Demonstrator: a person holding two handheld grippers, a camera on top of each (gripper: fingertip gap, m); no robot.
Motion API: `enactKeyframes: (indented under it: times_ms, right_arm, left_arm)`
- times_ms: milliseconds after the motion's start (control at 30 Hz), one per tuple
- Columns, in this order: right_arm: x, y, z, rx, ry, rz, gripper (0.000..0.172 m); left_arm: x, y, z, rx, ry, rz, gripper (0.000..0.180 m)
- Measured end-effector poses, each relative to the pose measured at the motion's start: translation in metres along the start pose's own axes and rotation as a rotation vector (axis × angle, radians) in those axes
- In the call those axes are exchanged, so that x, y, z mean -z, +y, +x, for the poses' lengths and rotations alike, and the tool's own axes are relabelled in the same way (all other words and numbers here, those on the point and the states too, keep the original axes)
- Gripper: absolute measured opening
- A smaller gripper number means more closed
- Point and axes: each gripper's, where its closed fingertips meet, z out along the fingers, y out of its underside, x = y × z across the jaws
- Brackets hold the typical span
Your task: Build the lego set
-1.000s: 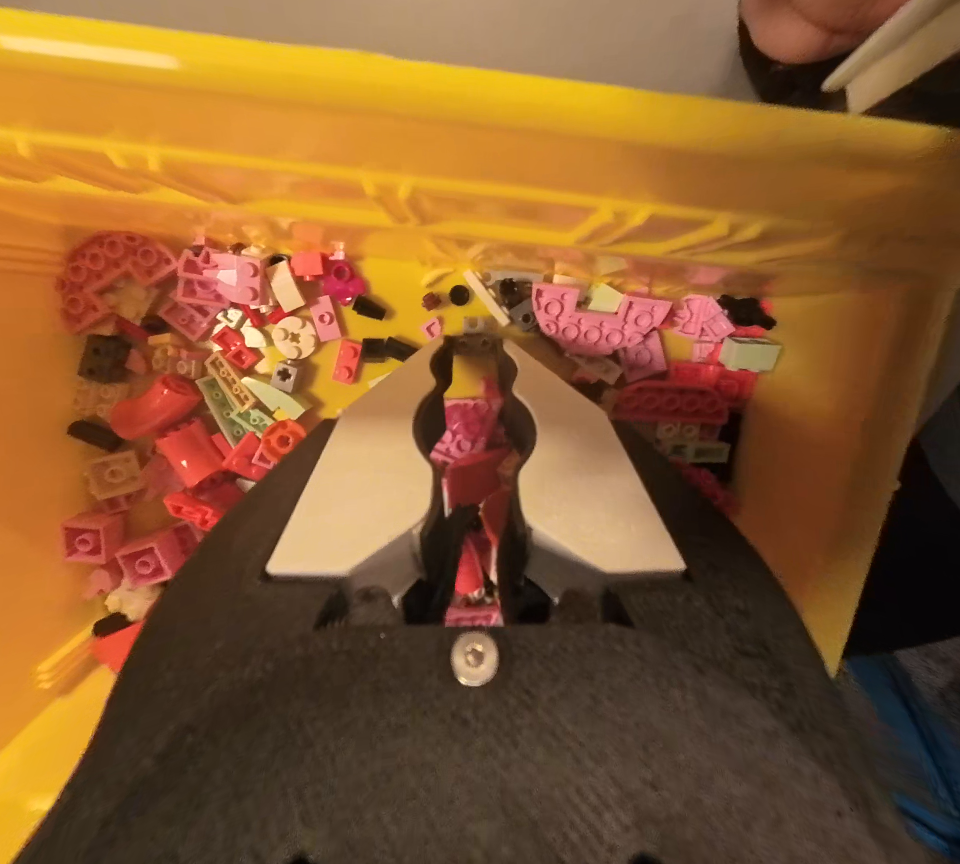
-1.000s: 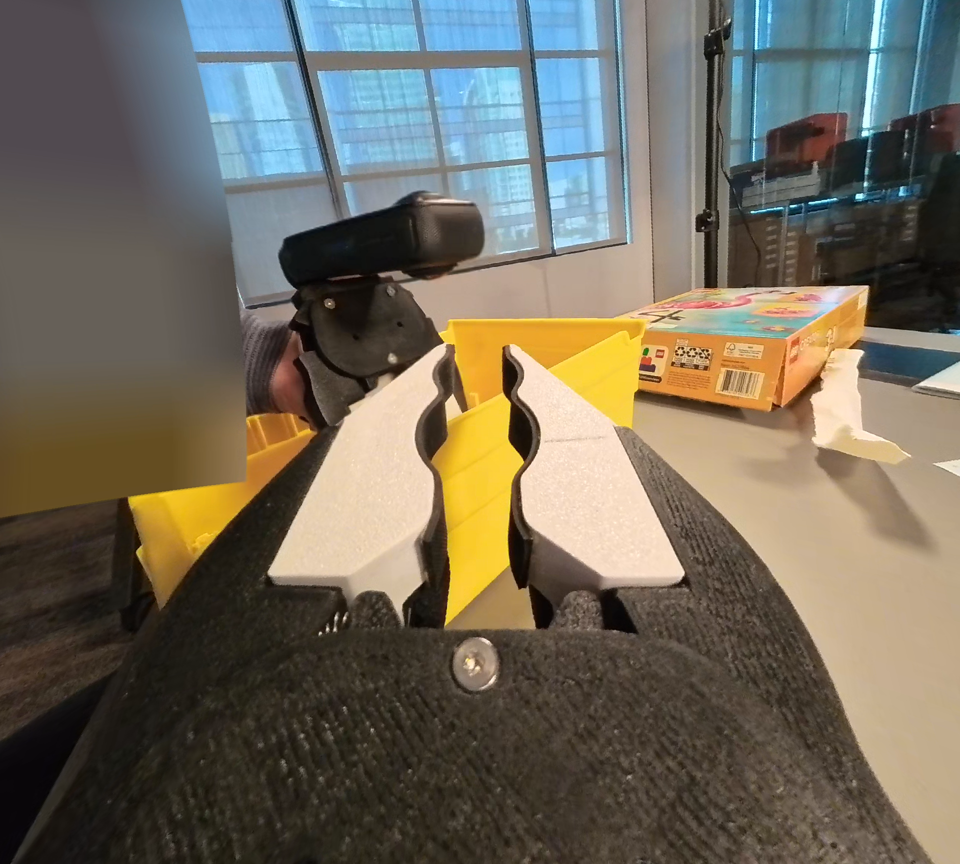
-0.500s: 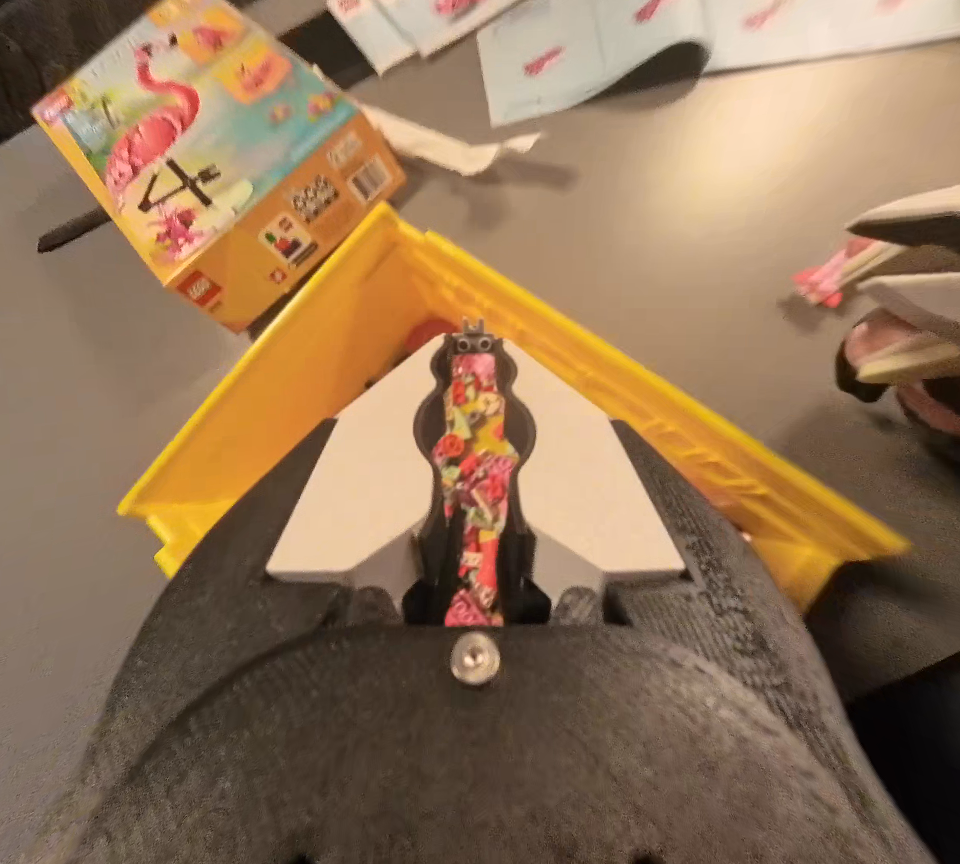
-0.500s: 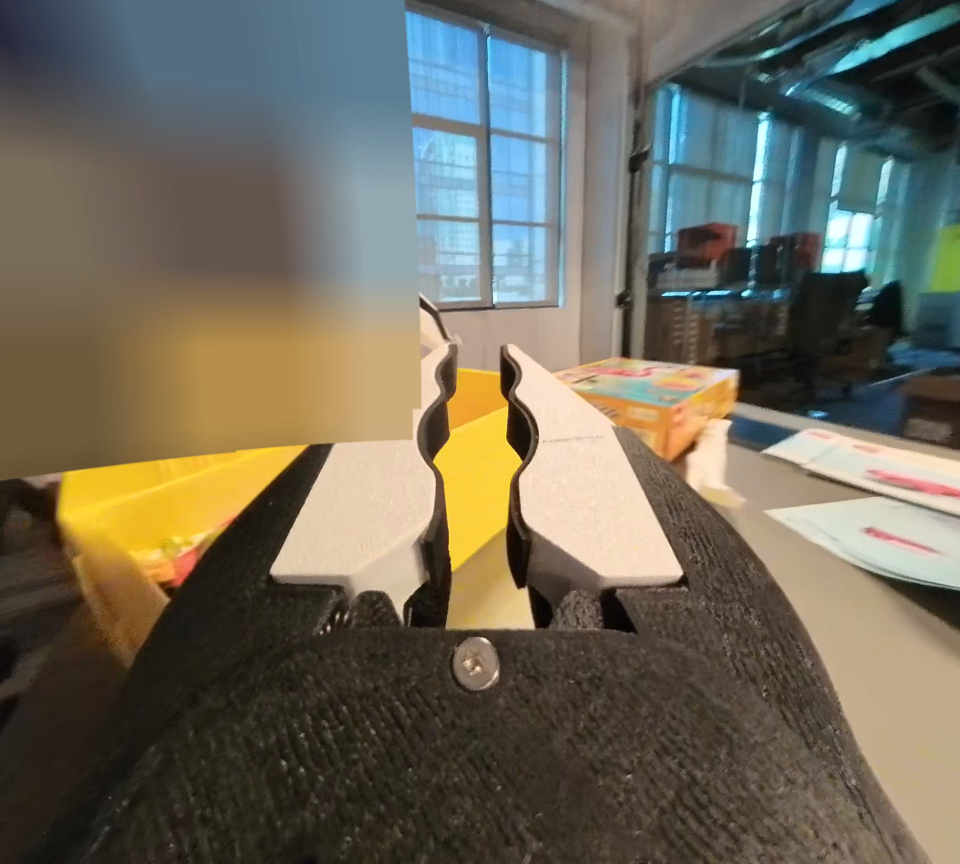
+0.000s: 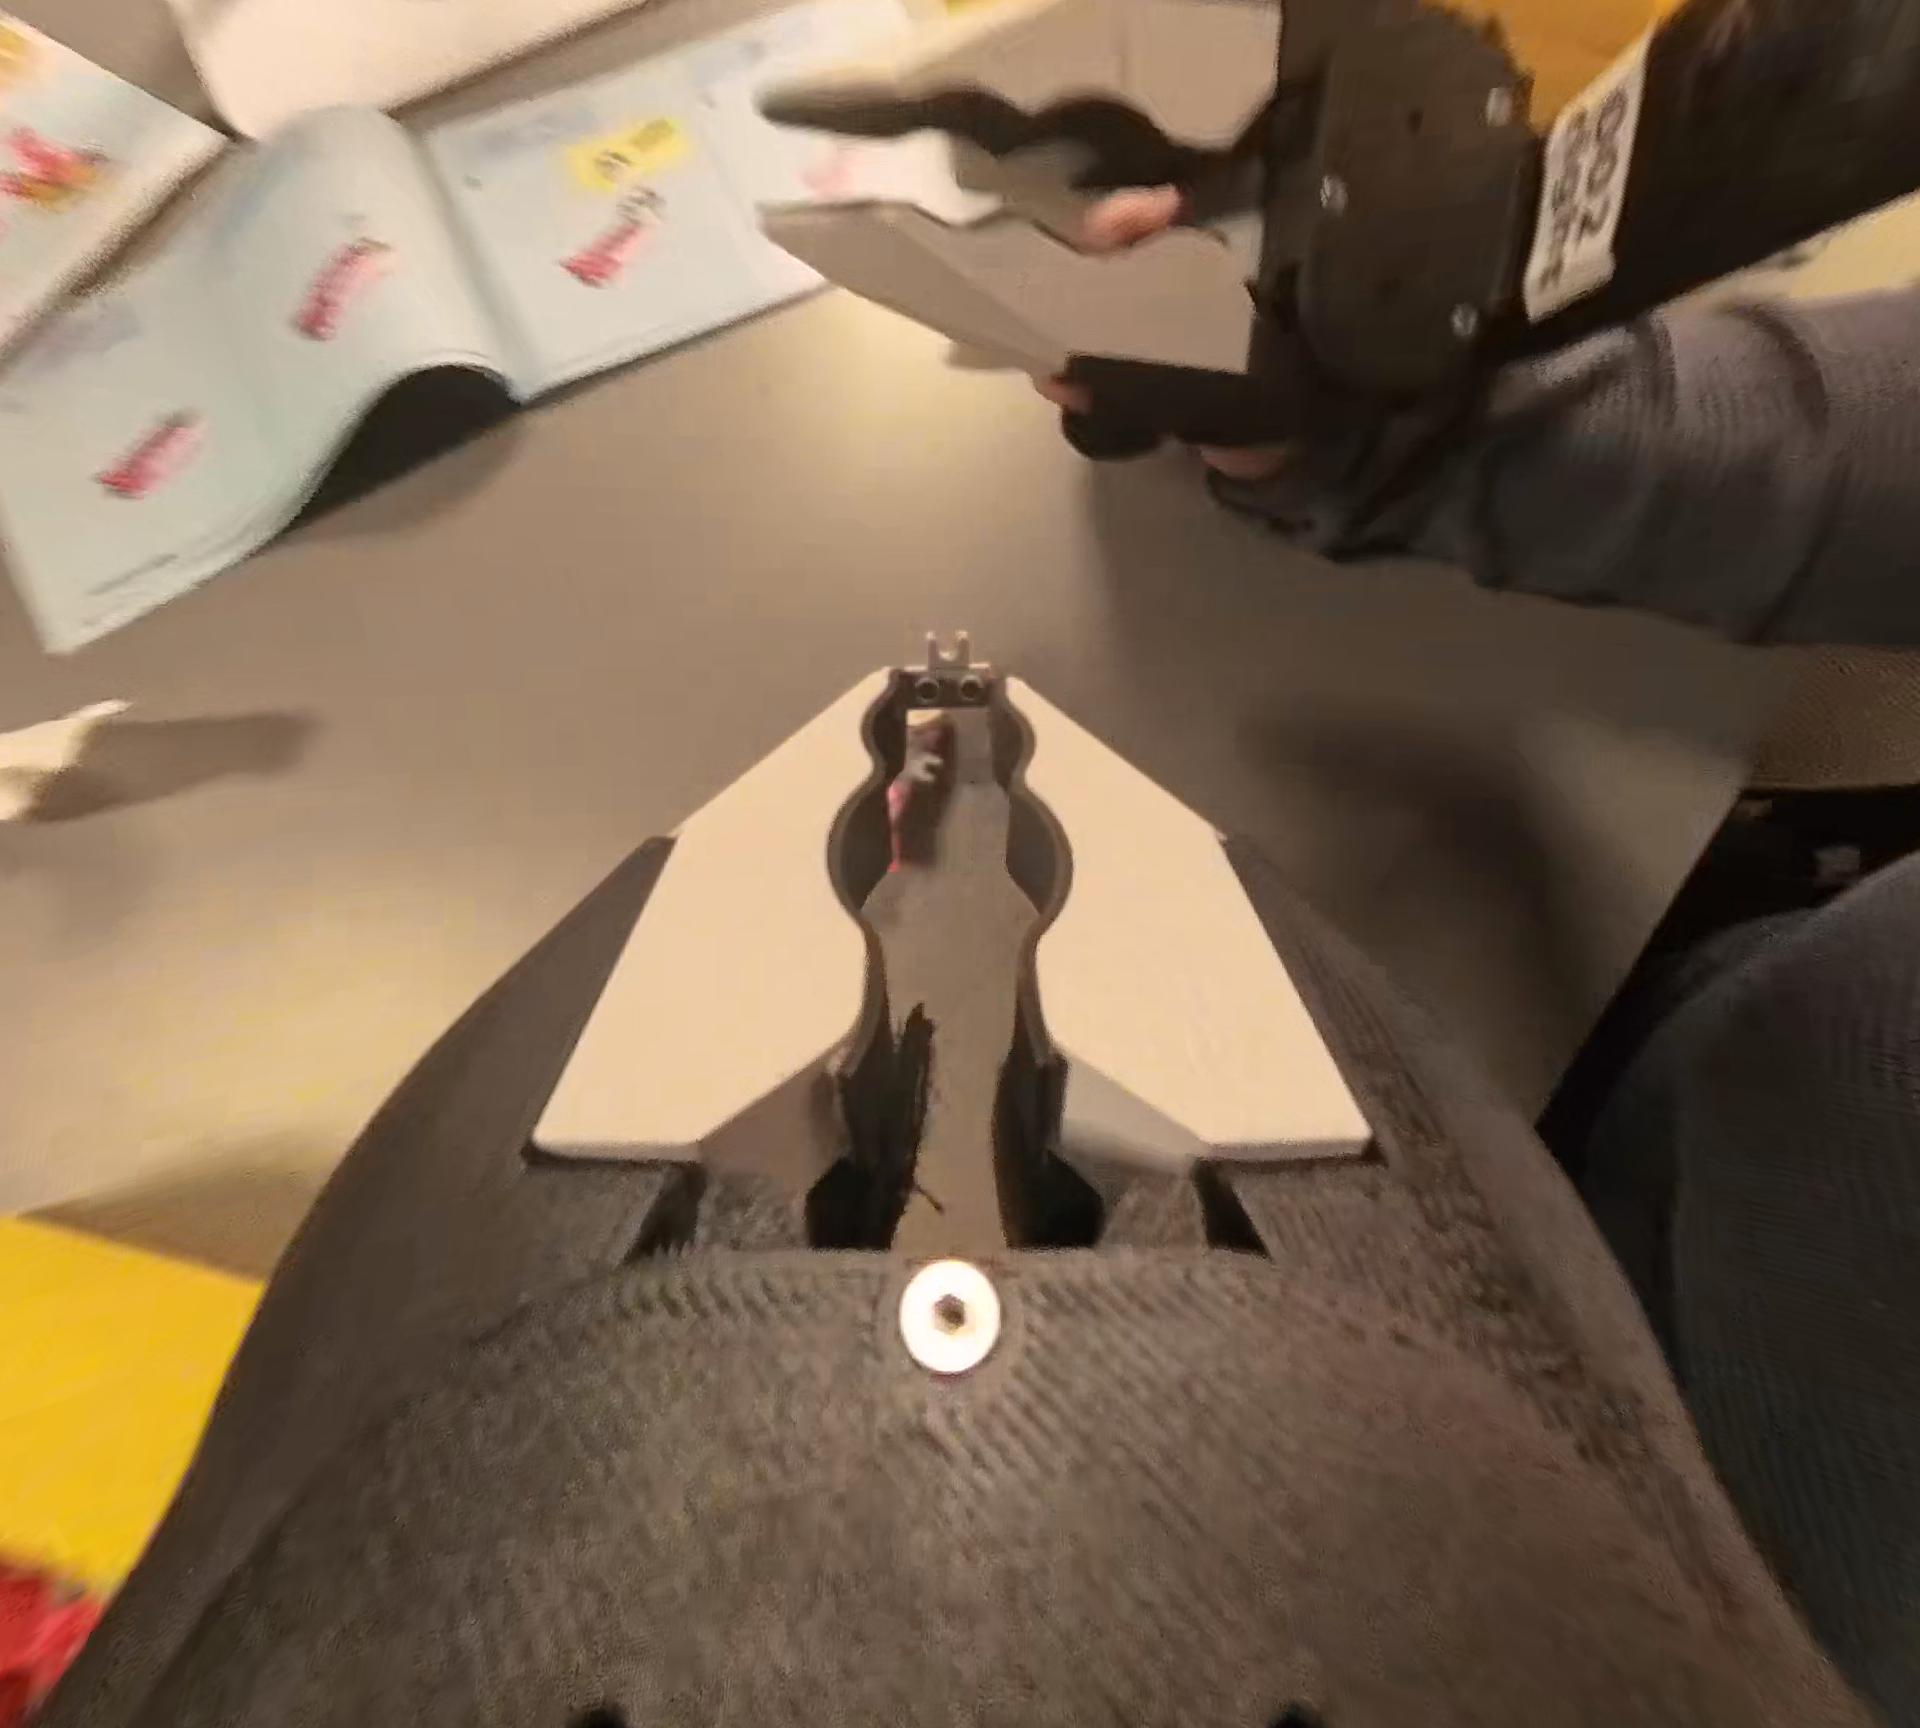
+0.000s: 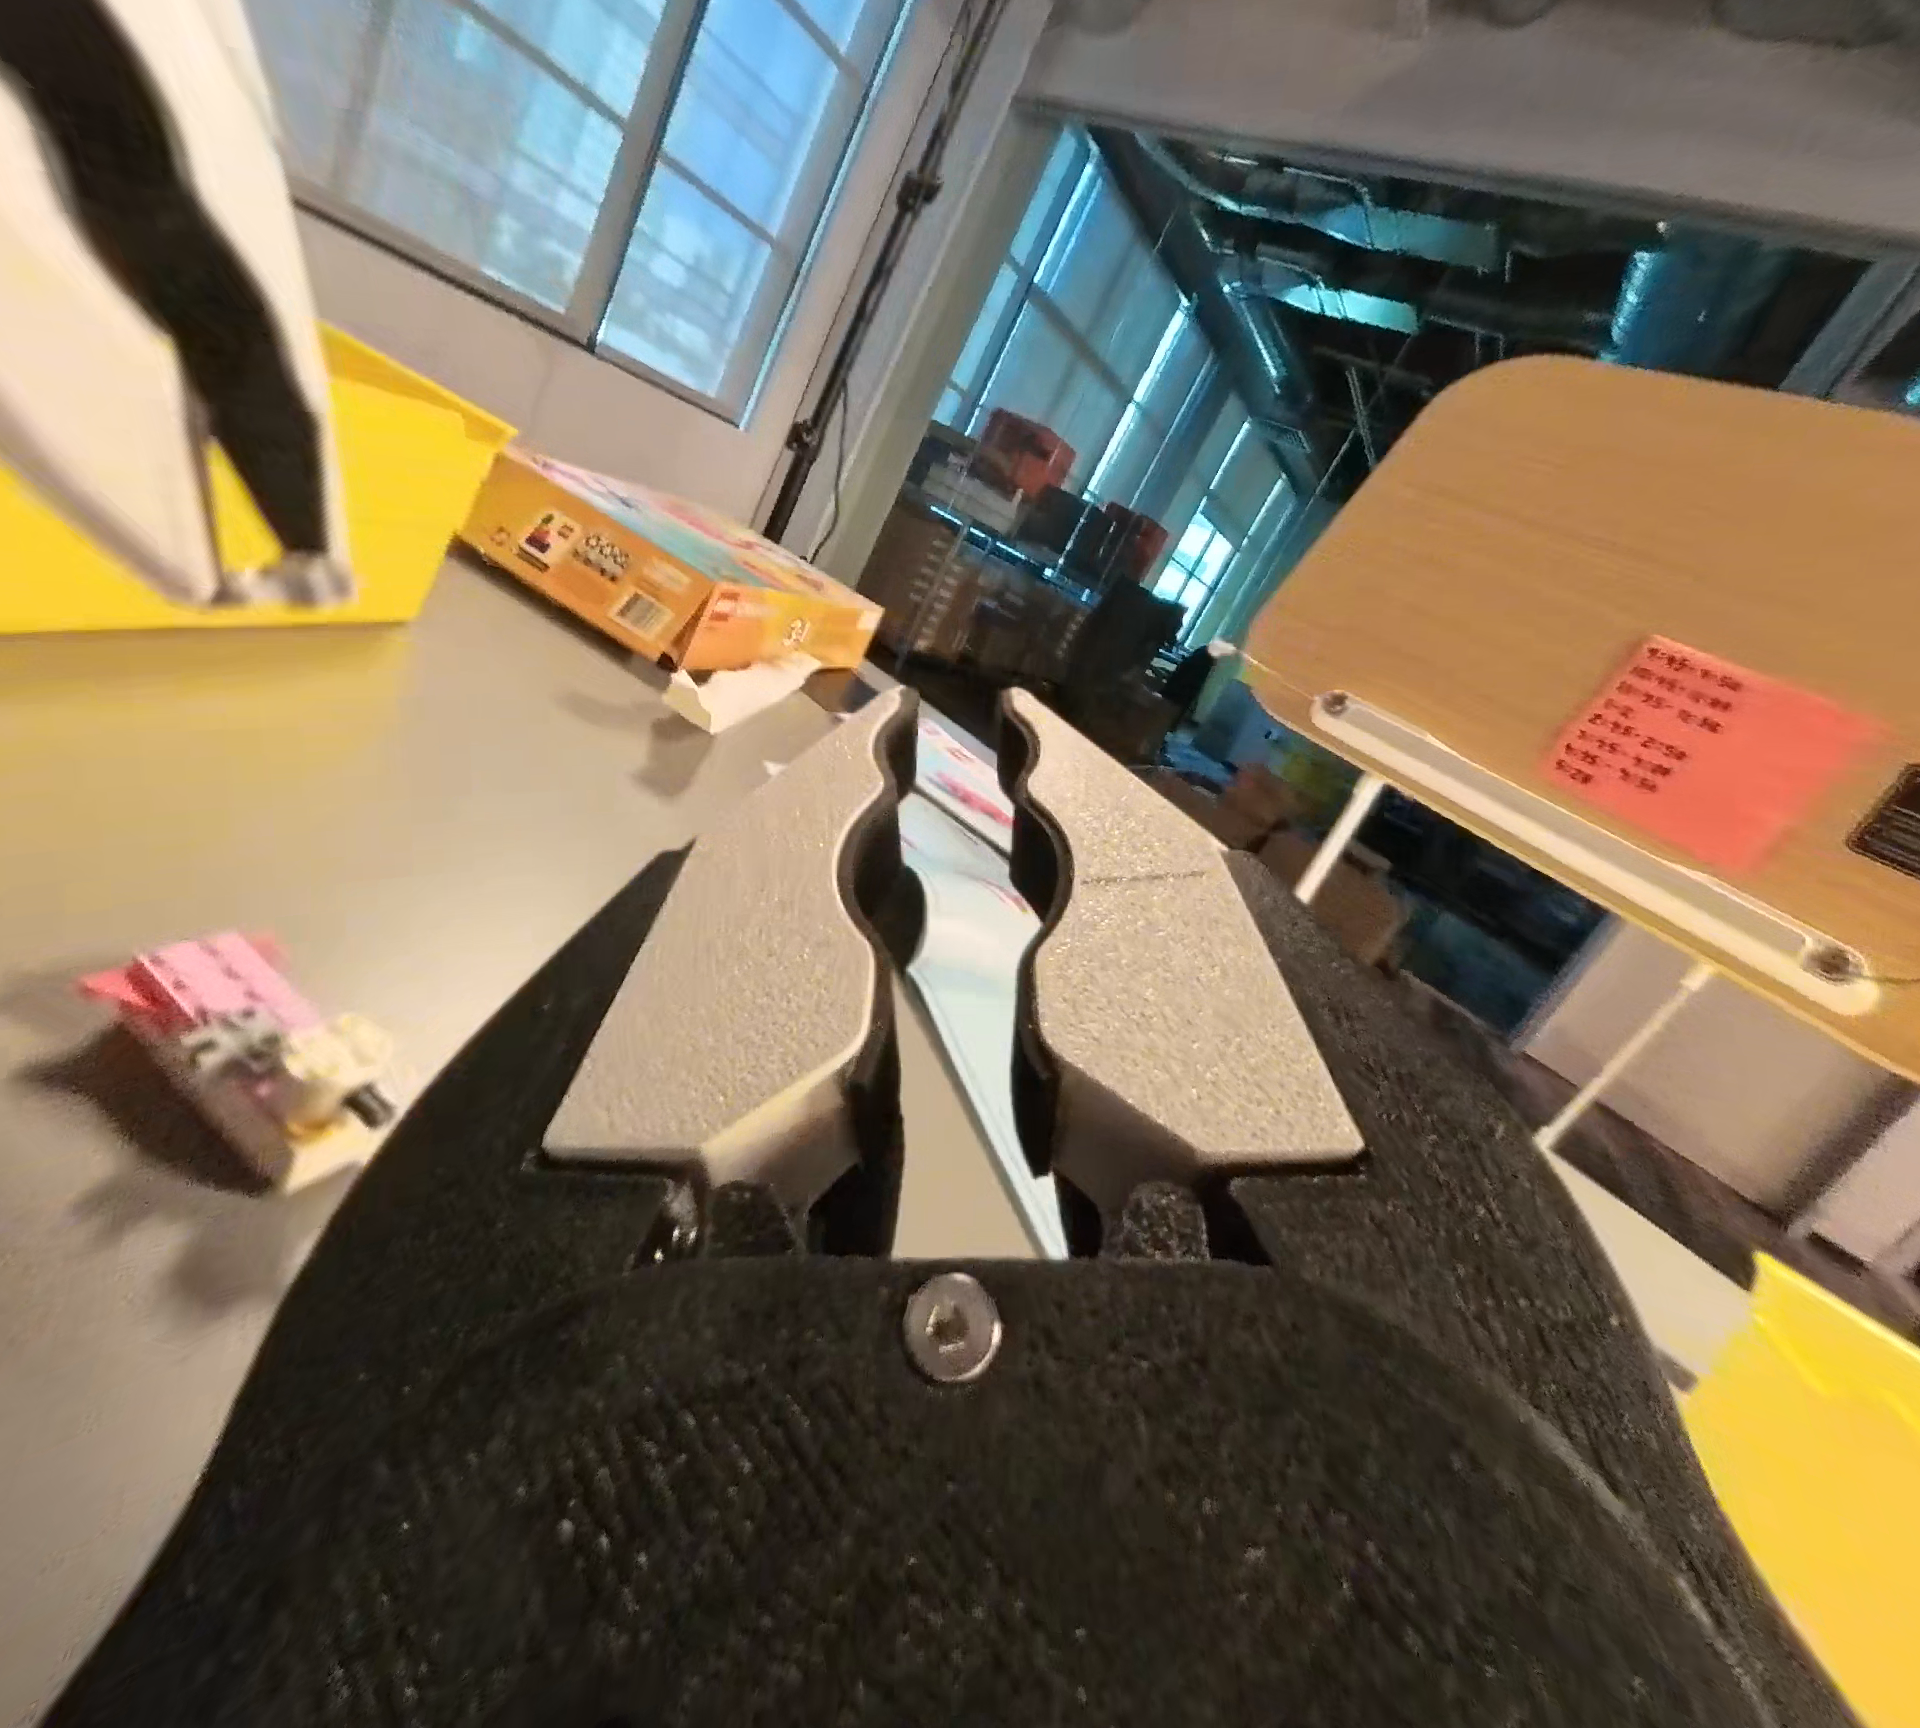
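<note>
My left gripper is shut on a small grey brick with a clip, pinched at the very fingertips above the grey table. It also shows in the right wrist view, upper left, with the grey piece at its tips. My right gripper is open a little with nothing between its pads. In the left wrist view the right gripper hovers at the upper right, held by a gloved hand. A small pink and white brick build lies on the table left of the right gripper.
A yellow bin and an orange toy box stand at the back. An open instruction booklet lies at the left. A wooden board with a pink note stands at the right. Another yellow bin edge is at the bottom right. About 10 centimeters separates my left fingertips from my right.
My left gripper rose out of the yellow bin of bricks with the grey piece in it and swung over the table. My right gripper dropped toward the table, its jaws slightly narrower.
</note>
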Motion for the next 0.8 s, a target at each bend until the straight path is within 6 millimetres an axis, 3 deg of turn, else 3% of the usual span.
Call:
enactKeyframes:
  times_ms: [133,267,367,500,633,800]
  right_arm:
    - [0.001,-0.005,-0.023,0.068,-0.123,0.028,0.013]
    - [-0.001,-0.01,-0.049,0.074,-0.215,0.04,0.013]
    - [-0.003,-0.007,-0.041,0.018,-0.196,0.026,0.013]
    - [-0.006,0.005,-0.021,-0.021,-0.134,-0.026,0.013]
    - [-0.013,0.036,0.0,0.041,-0.117,-0.135,0.013]
    - [-0.016,0.051,0.015,-0.073,-0.13,-0.181,0.015]
  left_arm:
    - [-0.033,0.028,0.013,0.033,0.023,-0.096,0.015]
    - [-0.044,0.045,-0.015,0.063,-0.144,-0.146,0.015]
    - [-0.05,0.033,-0.041,0.081,-0.236,-0.118,0.015]
    - [-0.076,0.038,-0.058,0.174,-0.167,-0.191,0.015]
    - [-0.093,0.05,-0.06,0.206,-0.088,-0.307,0.015]
    - [-0.095,0.055,-0.061,0.19,-0.069,-0.381,0.015]
